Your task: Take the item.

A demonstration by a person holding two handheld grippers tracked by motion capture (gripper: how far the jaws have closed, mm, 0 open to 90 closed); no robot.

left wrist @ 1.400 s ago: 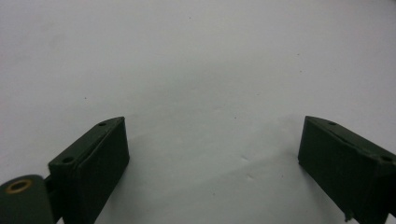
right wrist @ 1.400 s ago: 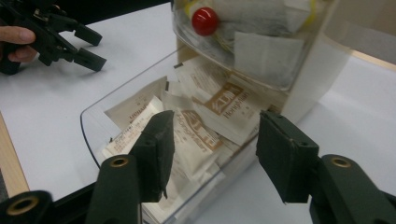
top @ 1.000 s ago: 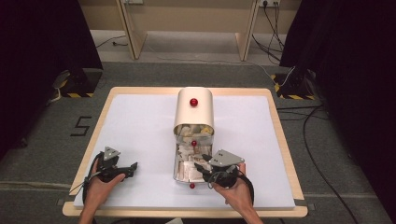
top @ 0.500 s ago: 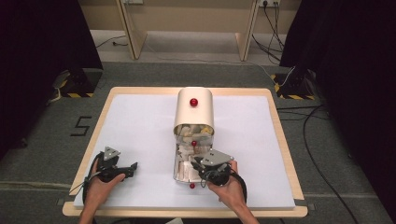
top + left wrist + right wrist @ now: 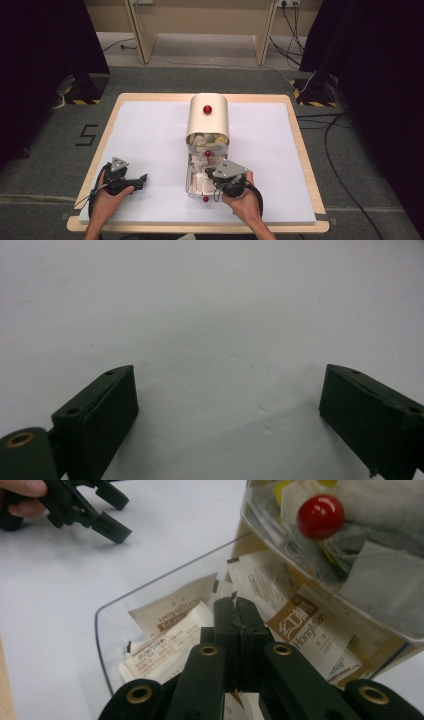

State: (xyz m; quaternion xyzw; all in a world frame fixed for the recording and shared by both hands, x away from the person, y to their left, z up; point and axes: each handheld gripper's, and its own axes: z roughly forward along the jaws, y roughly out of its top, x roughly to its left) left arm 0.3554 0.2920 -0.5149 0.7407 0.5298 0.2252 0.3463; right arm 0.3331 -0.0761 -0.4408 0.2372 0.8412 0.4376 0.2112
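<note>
The left gripper rests low in the left hand, jaws spread wide apart and pointing right. The right gripper, held in the right hand, points left with its jaws pressed together, perhaps pinching something thin, though that is hard to tell

- A paper sachet lying in the clear tray carries the brand "HongMian" in brown Latin letters, with large Chinese characters above it.
- Other sachets there bear small print, too blurred to read.
- A black "5" is marked on the floor left of the table.
</note>
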